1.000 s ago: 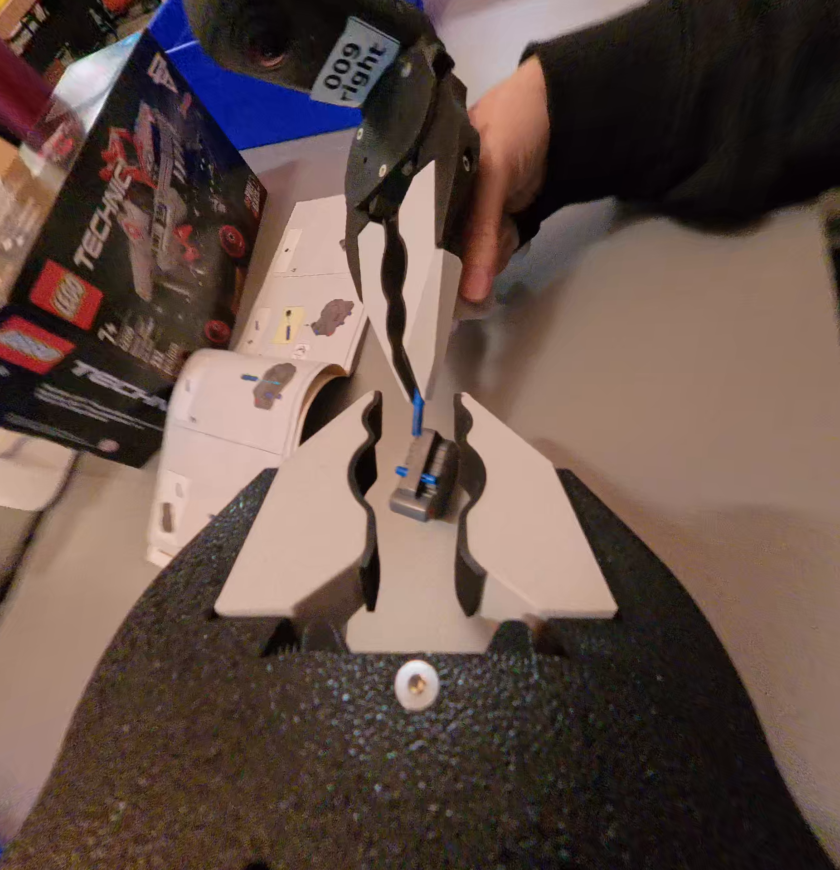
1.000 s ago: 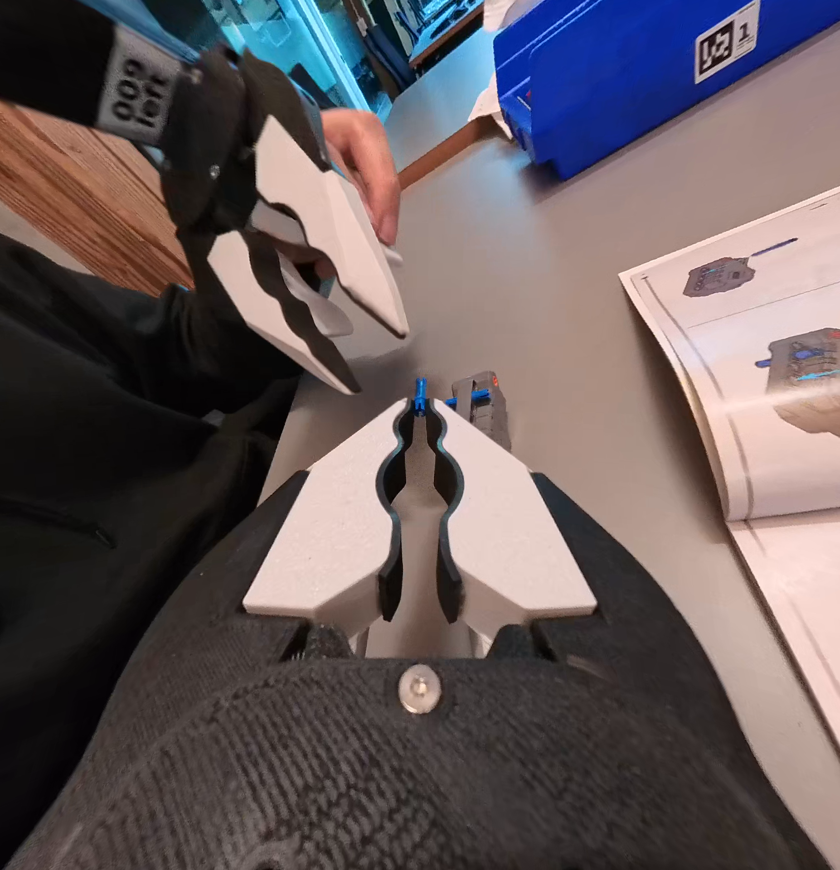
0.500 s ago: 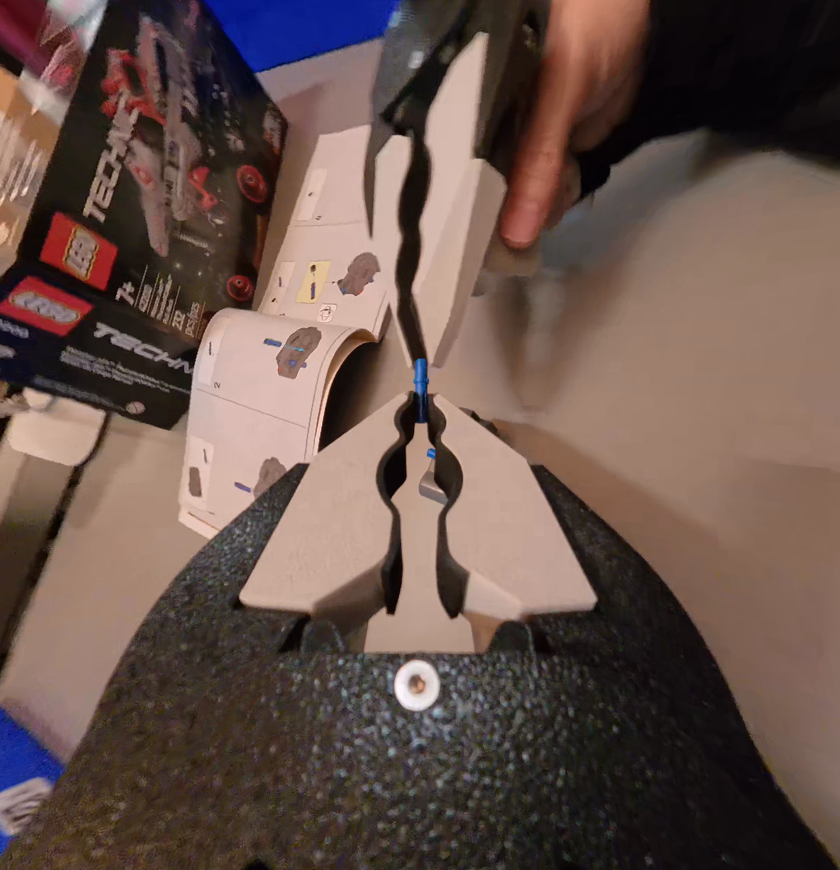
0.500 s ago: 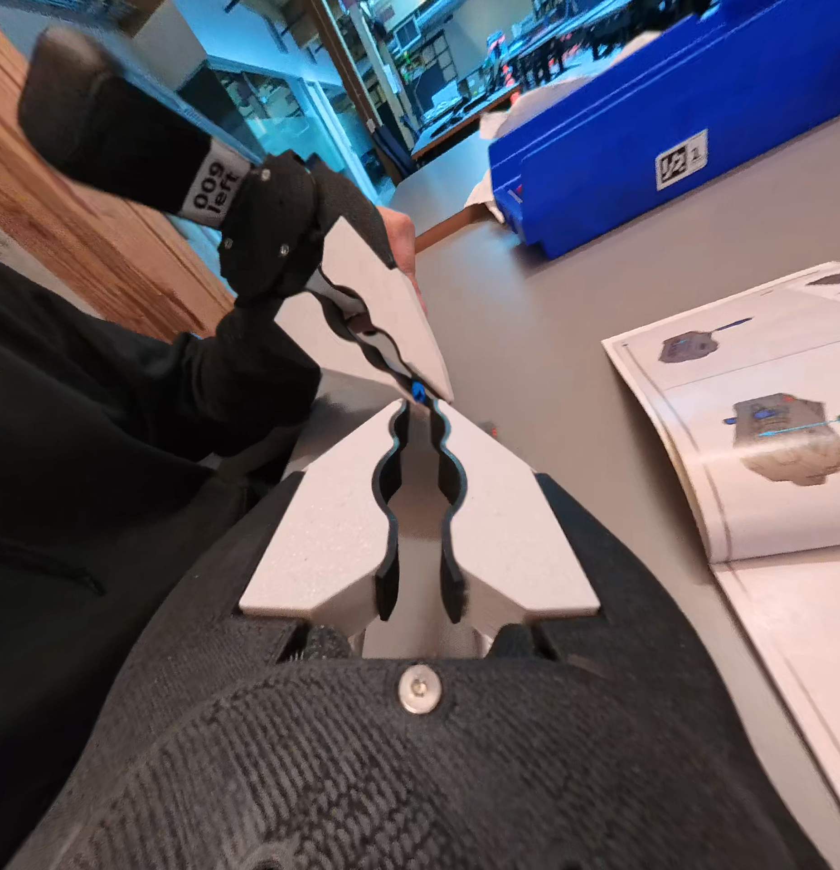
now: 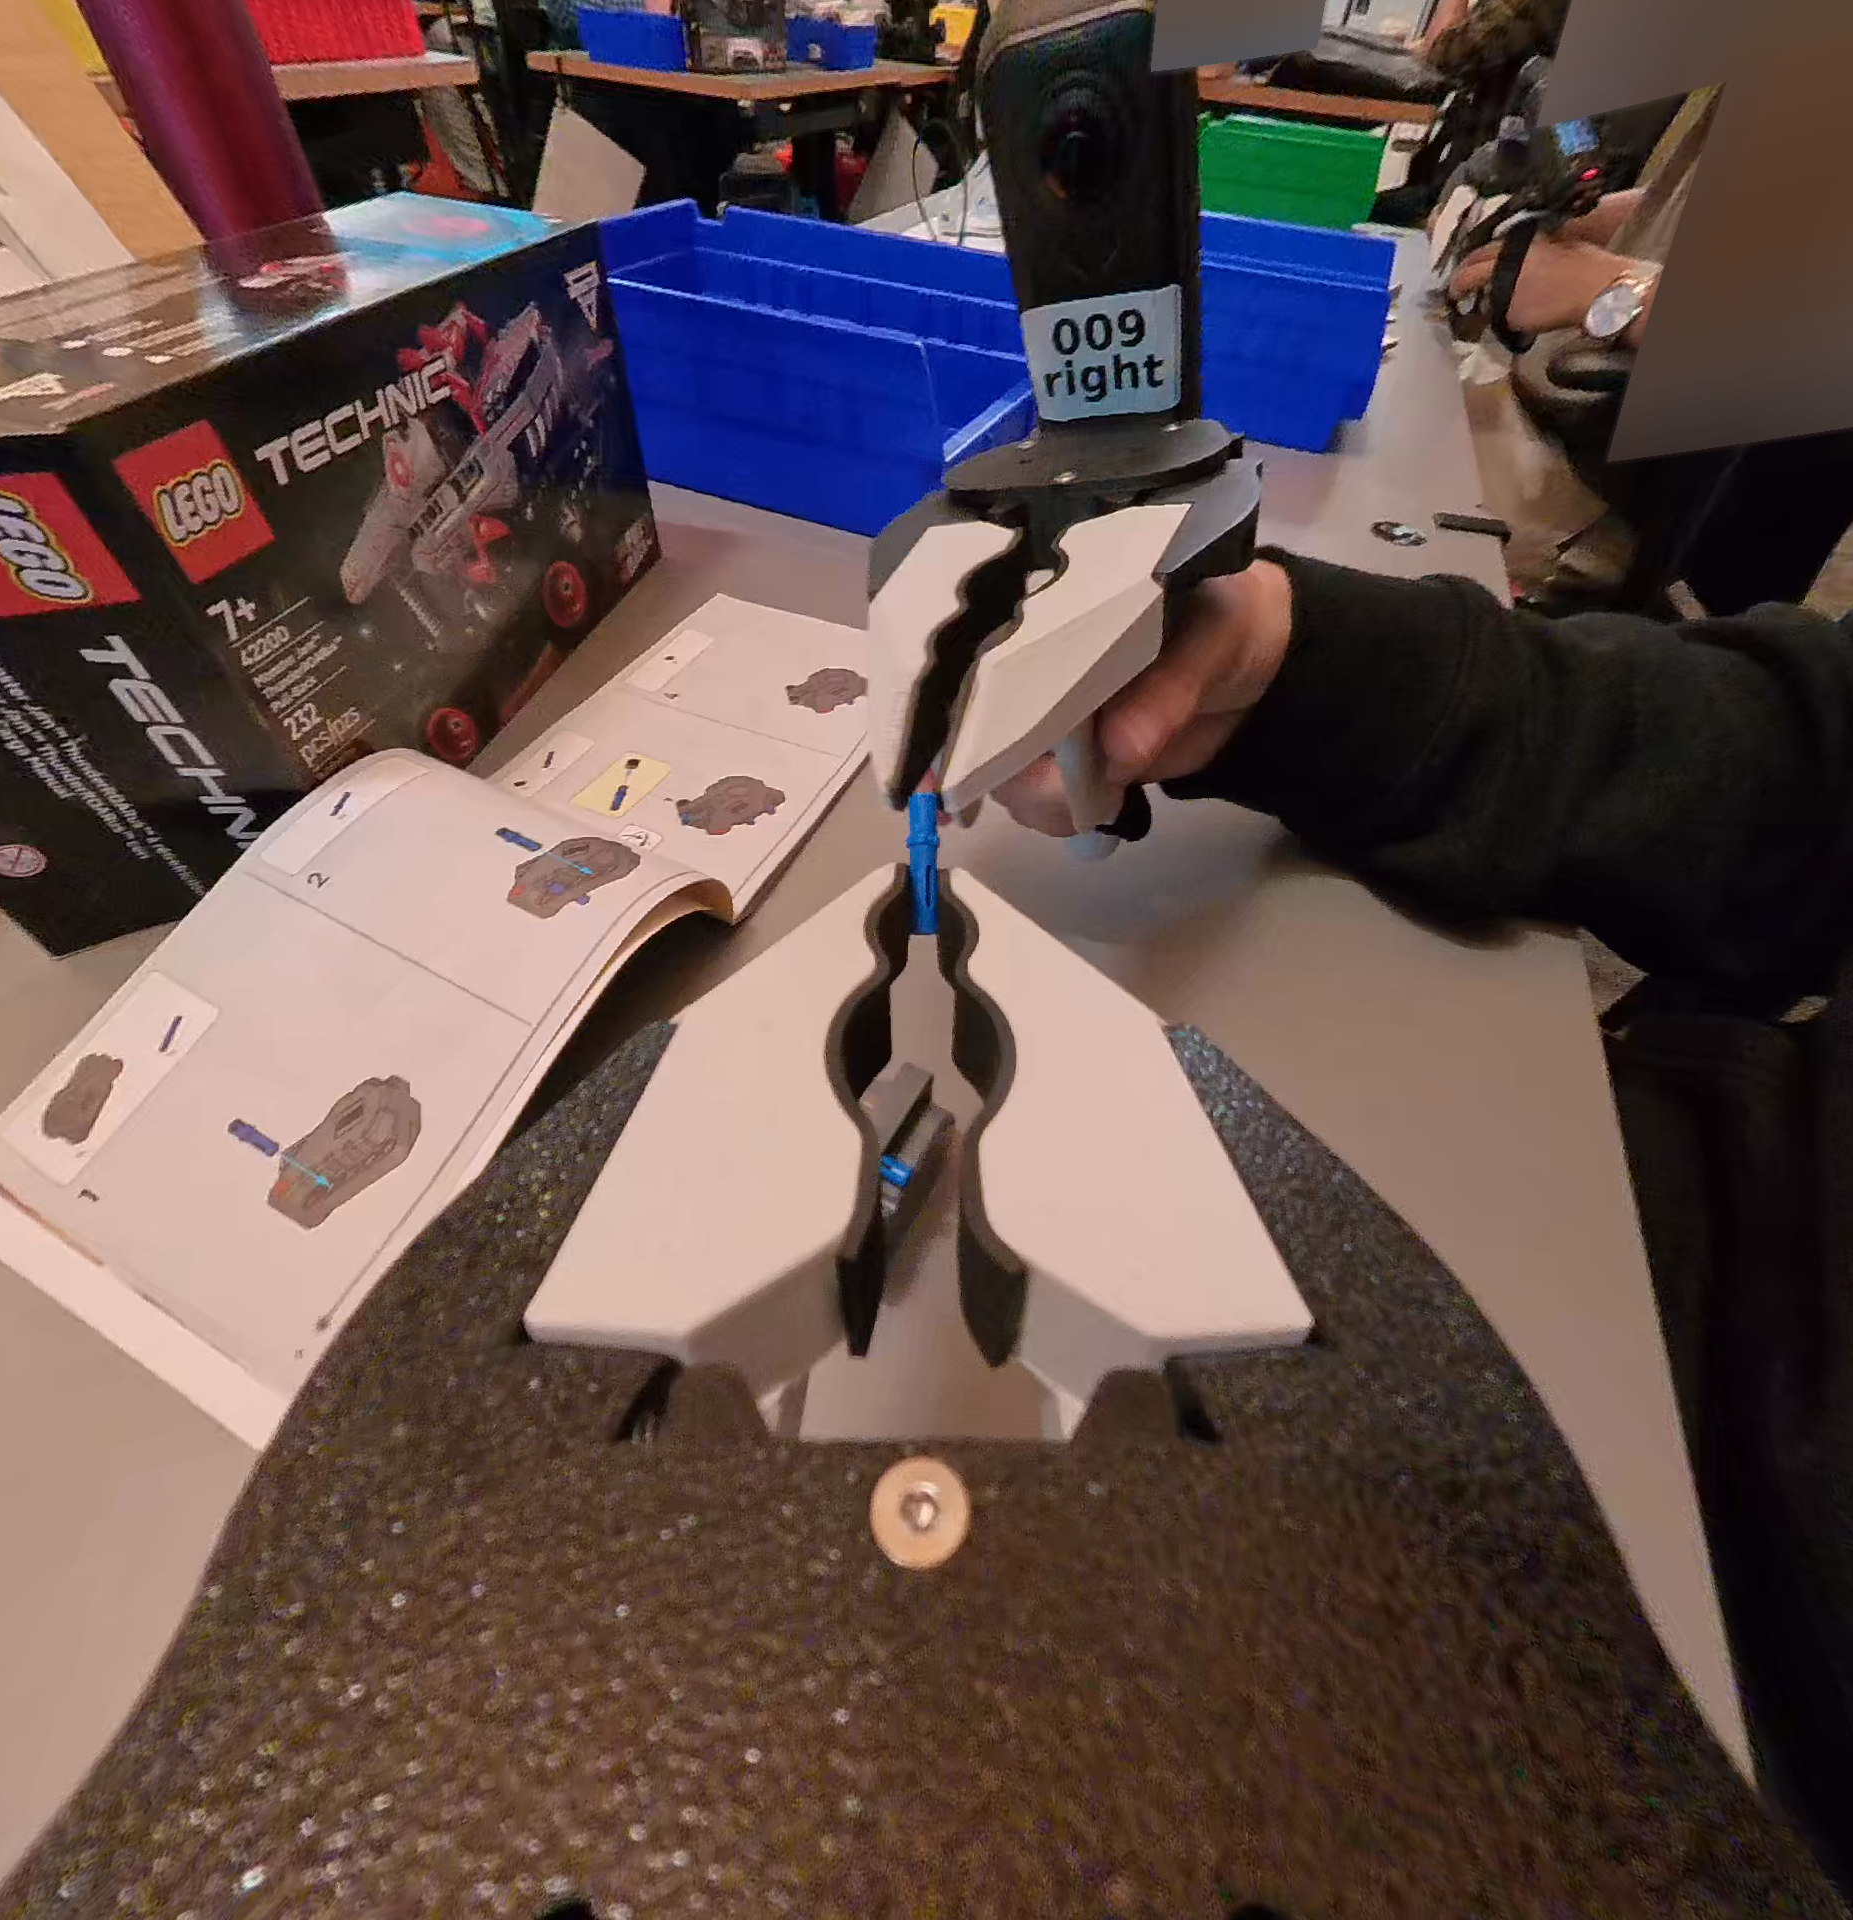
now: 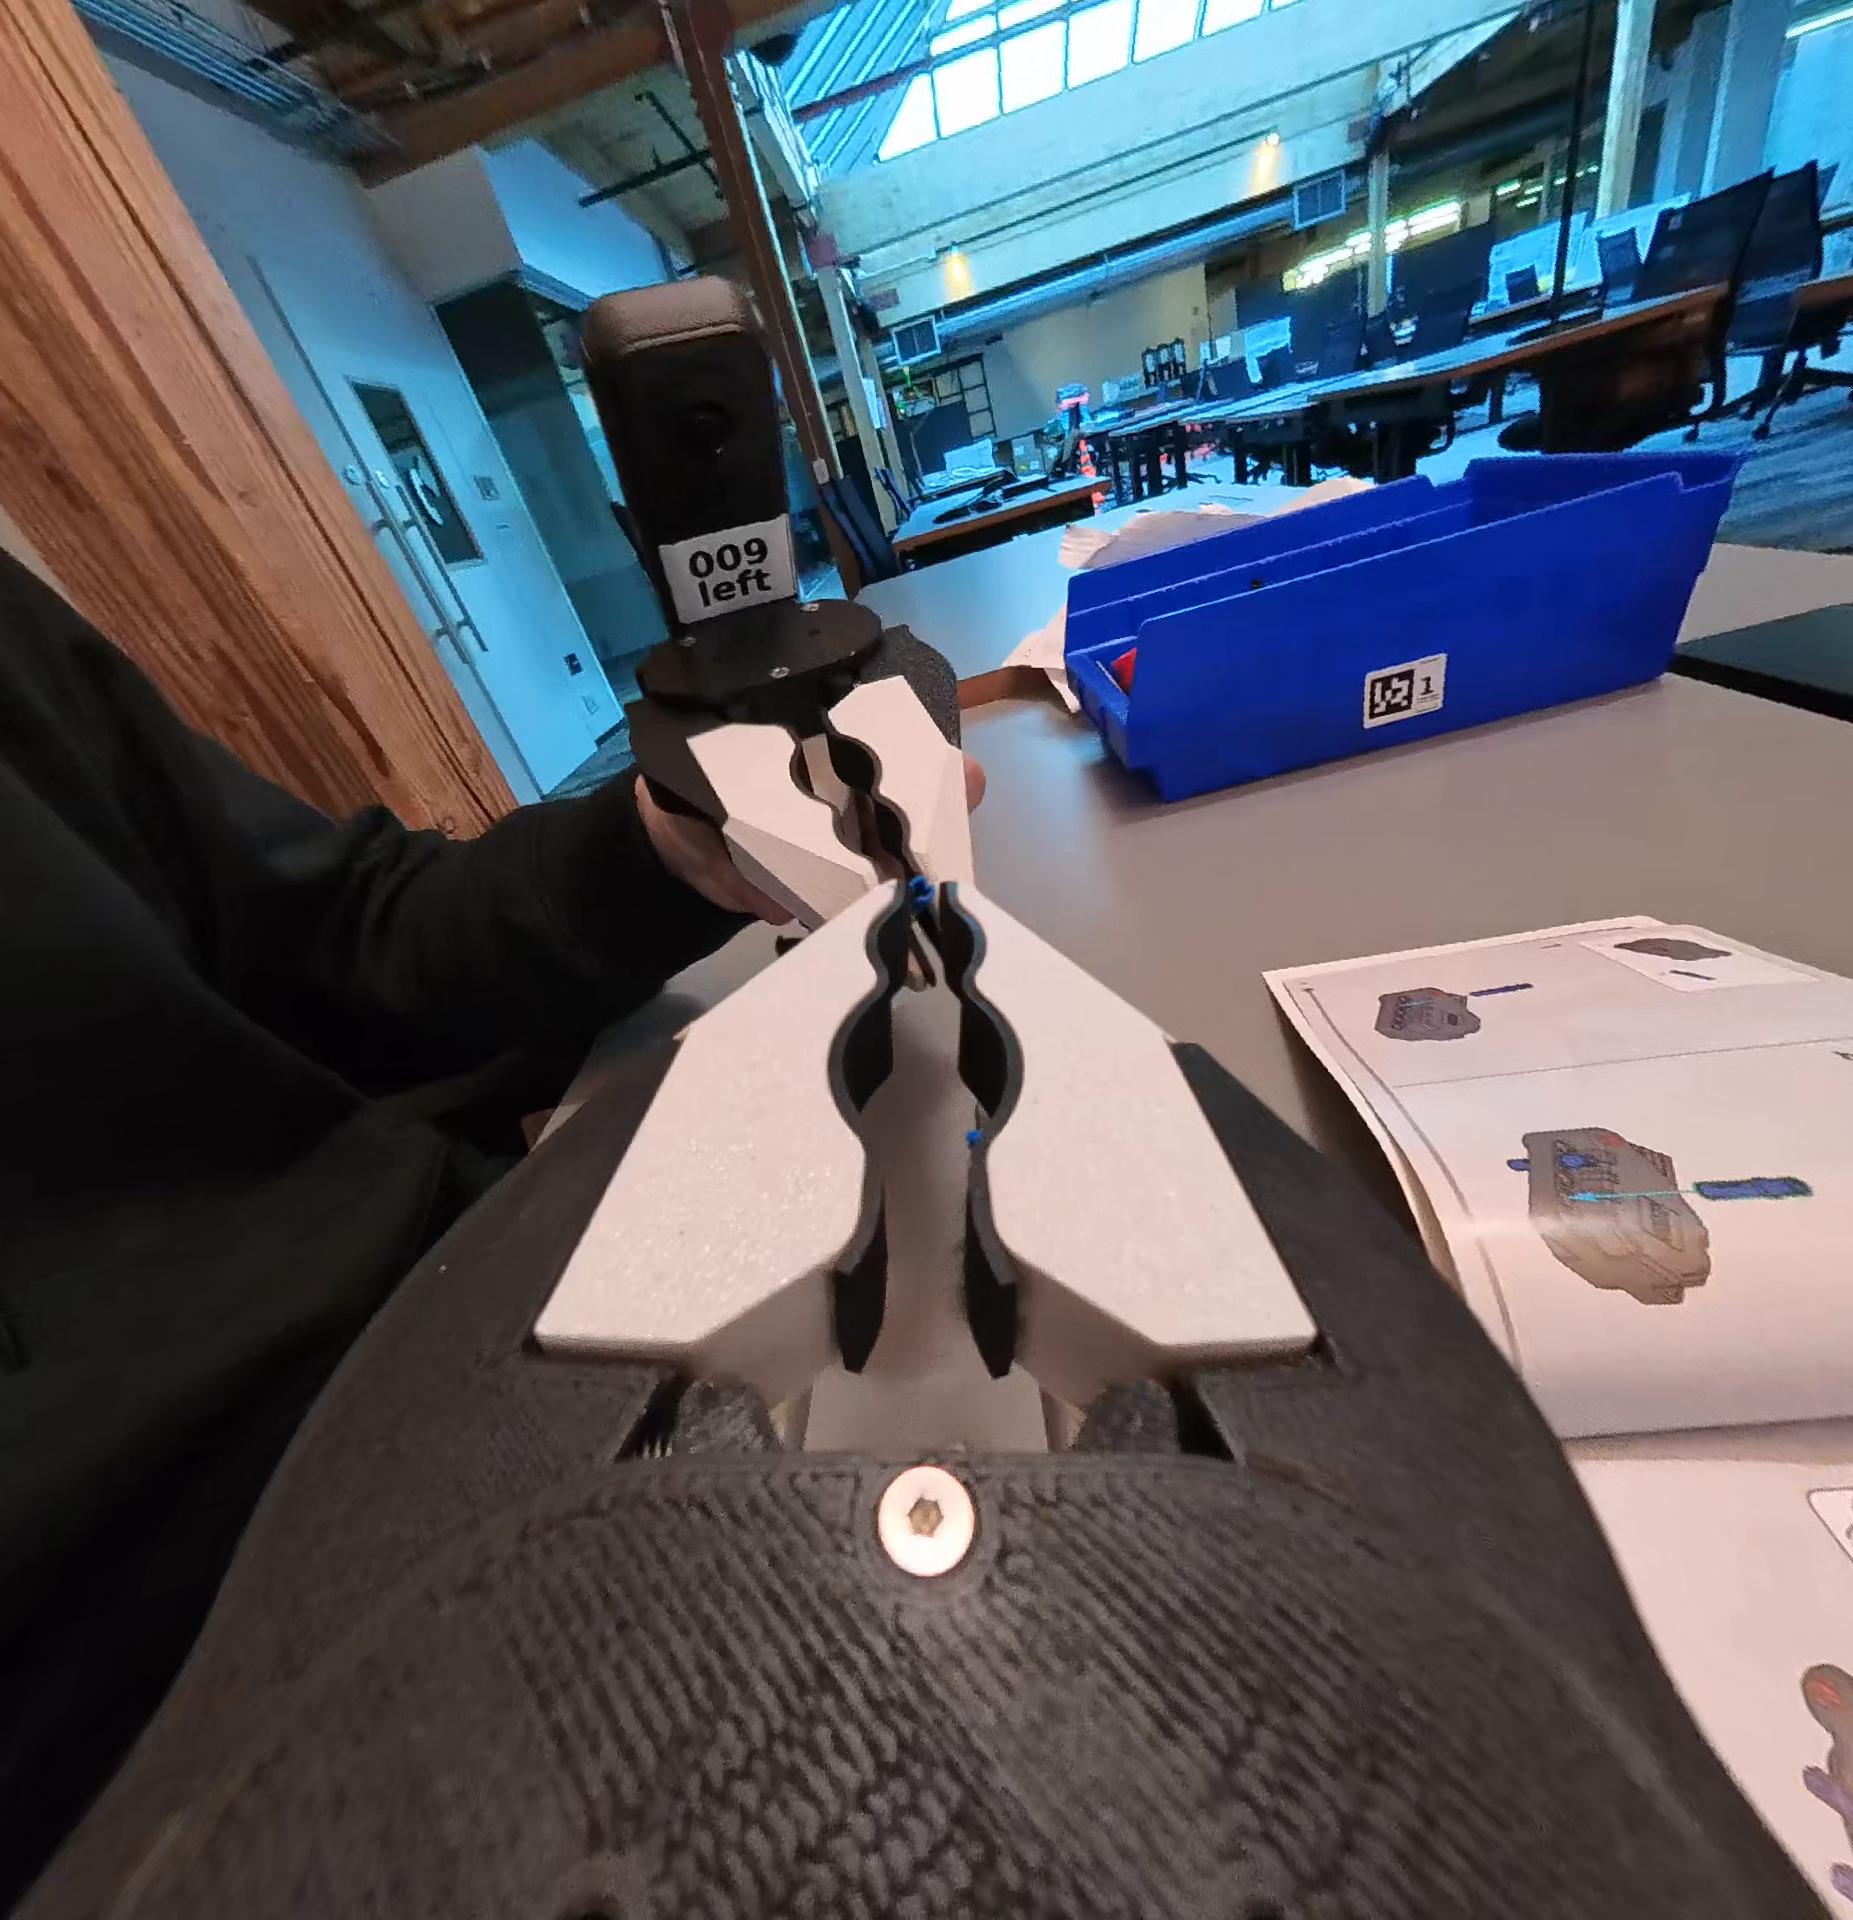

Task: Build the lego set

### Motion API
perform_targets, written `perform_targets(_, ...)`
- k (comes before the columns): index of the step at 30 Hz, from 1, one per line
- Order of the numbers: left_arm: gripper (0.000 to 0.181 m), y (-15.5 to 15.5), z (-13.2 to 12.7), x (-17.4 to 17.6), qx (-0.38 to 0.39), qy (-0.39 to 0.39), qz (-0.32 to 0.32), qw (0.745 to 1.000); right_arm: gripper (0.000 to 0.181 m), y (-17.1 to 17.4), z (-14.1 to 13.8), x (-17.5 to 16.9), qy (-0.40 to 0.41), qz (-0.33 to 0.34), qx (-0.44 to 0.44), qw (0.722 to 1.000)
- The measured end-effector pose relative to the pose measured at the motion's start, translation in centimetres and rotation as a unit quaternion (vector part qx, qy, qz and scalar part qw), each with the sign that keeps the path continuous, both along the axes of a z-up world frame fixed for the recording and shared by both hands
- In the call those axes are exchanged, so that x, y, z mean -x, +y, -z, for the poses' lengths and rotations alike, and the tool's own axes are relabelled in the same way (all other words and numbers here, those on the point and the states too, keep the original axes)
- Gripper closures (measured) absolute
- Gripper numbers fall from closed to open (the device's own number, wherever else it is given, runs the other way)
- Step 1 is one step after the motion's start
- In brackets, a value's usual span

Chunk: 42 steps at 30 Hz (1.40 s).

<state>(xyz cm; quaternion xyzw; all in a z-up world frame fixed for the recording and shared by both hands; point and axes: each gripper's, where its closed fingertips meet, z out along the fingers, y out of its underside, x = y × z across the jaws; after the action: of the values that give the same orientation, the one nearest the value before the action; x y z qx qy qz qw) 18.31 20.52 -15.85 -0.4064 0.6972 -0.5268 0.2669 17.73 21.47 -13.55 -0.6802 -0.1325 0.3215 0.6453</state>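
Note:
A small blue pin (image 5: pixel 922 862) is held in the air between the two grippers, end to end. My left gripper (image 5: pixel 922 909) is shut on its lower end. My right gripper (image 5: pixel 927 795) comes down from above and is shut on its upper end. In the right wrist view the pin (image 6: pixel 919 894) shows only as a blue tip between my right gripper (image 6: pixel 922 920) and my left gripper (image 6: pixel 906 868). A grey and black lego piece (image 5: pixel 906 1153) with a blue pin in it lies on the table below, seen through the gap between the left fingers.
An open instruction booklet (image 5: pixel 413 966) lies on the grey table to the left, also in the right wrist view (image 6: pixel 1628 1143). A lego box (image 5: pixel 278 540) stands behind it. A blue bin (image 5: pixel 818 343) (image 6: pixel 1369 644) sits at the back. Another person's hand (image 5: pixel 1566 301) is far right. My left and right fingertips are right by each other.
My left gripper was open around the grey piece; it has closed on the blue pin held by the right gripper. Both grippers have risen and tilted up from the table.

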Motion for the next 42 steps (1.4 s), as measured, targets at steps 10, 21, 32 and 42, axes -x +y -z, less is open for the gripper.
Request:
perform_targets(10,0.180,-0.4,-0.6,-0.1,-0.065,-0.059,-0.002,0.996,0.178,-0.2,-0.4,0.9,-0.017,-0.011,-0.020,1.000)
perform_targets(21,0.159,0.2,-0.2,1.3,-0.175,-0.056,0.064,0.981,0.178,-1.3,1.2,1.0,0.005,-0.070,0.051,0.996)
perform_targets(32,0.159,-2.5,-1.8,2.8,-0.194,-0.041,0.274,0.941,0.178,-3.0,0.4,2.5,0.122,-0.183,0.091,0.971)
perform_targets(42,0.170,-2.2,-2.3,1.8,-0.264,-0.087,0.202,0.939,0.178,-2.6,-1.3,0.6,0.201,-0.158,0.069,0.964)
